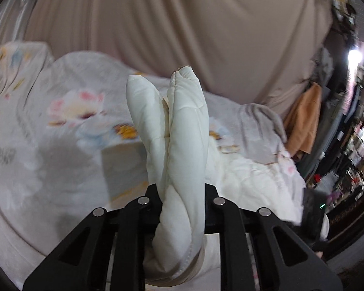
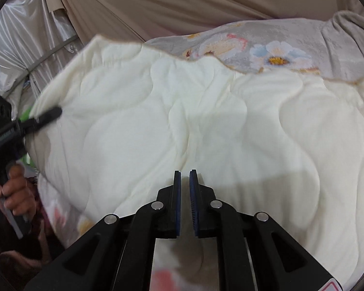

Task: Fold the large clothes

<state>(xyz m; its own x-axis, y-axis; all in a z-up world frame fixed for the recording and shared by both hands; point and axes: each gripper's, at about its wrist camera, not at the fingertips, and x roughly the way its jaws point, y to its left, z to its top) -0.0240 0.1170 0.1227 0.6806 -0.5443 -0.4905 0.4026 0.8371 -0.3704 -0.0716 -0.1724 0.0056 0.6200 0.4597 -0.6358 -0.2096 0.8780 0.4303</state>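
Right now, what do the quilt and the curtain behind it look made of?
Quilt: looks like padded, stitched cotton or microfibre, matte cream underside with a floral print face; puffy wavy seams show it. Curtain: thin woven beige fabric, matte, hanging in soft folds. Exact fibres unclear.

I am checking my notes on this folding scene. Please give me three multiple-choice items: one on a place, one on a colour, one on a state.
1. Where is the left gripper holding the quilt?
A. at a bunched edge
B. nowhere
C. at a pillow

2. What colour is the quilt's turned-up underside?
A. cream
B. black
C. green

3. What is between the right gripper's fingers?
A. quilt
B. towel
C. nothing

Answers: 1 A, thick folds stand between its fingers. 2 A, the quilted side looks cream. 3 C, an empty narrow gap shows.
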